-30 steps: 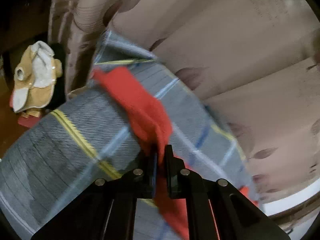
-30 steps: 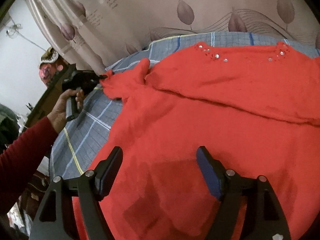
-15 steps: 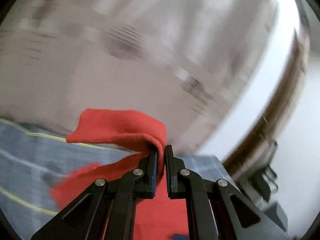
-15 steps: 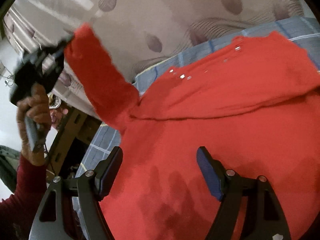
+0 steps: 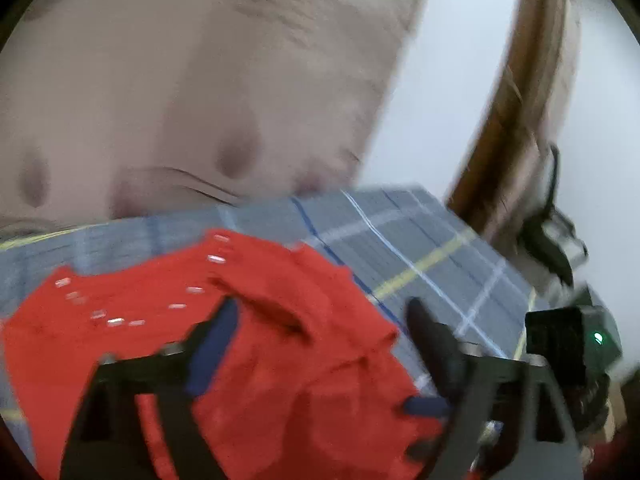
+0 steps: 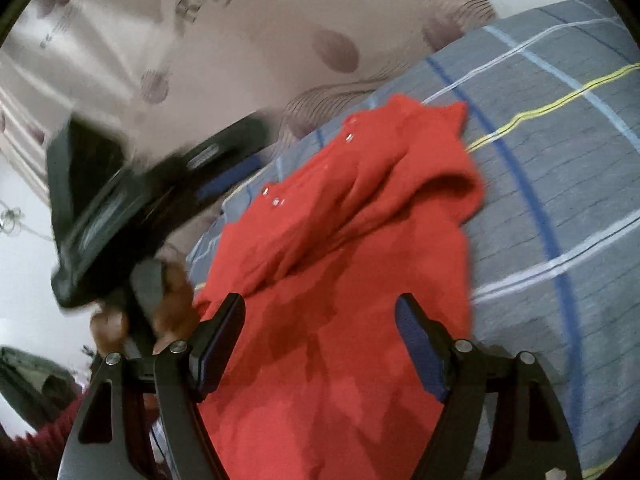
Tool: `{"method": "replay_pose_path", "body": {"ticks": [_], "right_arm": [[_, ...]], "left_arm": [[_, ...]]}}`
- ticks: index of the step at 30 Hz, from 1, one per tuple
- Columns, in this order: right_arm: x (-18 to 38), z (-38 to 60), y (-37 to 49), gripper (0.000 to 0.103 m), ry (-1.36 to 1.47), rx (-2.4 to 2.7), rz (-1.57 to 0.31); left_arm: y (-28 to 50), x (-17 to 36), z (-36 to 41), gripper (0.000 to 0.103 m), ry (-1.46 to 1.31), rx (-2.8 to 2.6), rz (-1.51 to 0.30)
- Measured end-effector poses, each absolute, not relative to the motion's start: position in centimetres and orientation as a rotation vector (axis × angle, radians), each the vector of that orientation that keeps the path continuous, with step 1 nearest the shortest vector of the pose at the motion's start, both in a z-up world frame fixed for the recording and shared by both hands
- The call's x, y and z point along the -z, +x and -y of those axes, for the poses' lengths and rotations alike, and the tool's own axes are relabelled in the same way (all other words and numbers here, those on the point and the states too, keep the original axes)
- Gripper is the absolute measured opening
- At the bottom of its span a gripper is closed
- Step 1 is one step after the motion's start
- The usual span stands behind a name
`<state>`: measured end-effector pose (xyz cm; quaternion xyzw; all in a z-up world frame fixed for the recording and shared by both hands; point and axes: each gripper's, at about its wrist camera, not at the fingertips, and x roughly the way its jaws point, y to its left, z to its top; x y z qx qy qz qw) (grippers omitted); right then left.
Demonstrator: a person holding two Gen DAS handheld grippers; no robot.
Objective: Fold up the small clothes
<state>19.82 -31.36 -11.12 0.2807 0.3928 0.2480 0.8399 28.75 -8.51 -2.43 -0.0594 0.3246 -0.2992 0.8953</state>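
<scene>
A small red sweater (image 6: 340, 280) with shiny studs at the neckline lies on a grey plaid bedsheet (image 6: 560, 184). One sleeve is folded over its body. It also shows in the left wrist view (image 5: 248, 352). My left gripper (image 5: 320, 336) is open and empty just above the sweater; it shows blurred at the left of the right wrist view (image 6: 224, 164). My right gripper (image 6: 320, 328) is open and empty over the sweater's lower part. Its body shows at the right of the left wrist view (image 5: 568, 344).
A beige curtain (image 5: 180, 100) with leaf prints hangs behind the bed. A brown wooden frame (image 5: 504, 120) and a white wall stand at the bed's far right end. The sheet (image 5: 420, 248) lies bare to the right of the sweater.
My left gripper carried the red sleeve up and across over the sweater, then opened and let it go. The sleeve now lies folded on the body. My right gripper stayed open.
</scene>
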Motion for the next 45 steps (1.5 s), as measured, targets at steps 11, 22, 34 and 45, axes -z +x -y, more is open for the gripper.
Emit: {"method": "replay_pose_path", "body": {"ticks": [11, 22, 34, 45], "right_arm": [[5.2, 25.6, 28.4, 0.076, 0.171, -0.349, -0.841], [8.6, 30.2, 32.6, 0.004, 0.353, -0.251, -0.950], [10.5, 36.1, 30.3, 0.058, 0.723, -0.449, -0.909], [6.2, 29.1, 35.9, 0.072, 0.307, -0.113, -1.015]], "left_arm": [[27.6, 10.9, -9.3, 0.098, -0.547, 0.350, -0.792], [26.5, 12.4, -10.8, 0.098, -0.591, 0.326, -0.730], [24.2, 10.9, -11.3, 0.098, -0.633, 0.387, -0.745], [22.0, 12.1, -9.4, 0.098, -0.575, 0.354, -0.773]]}}
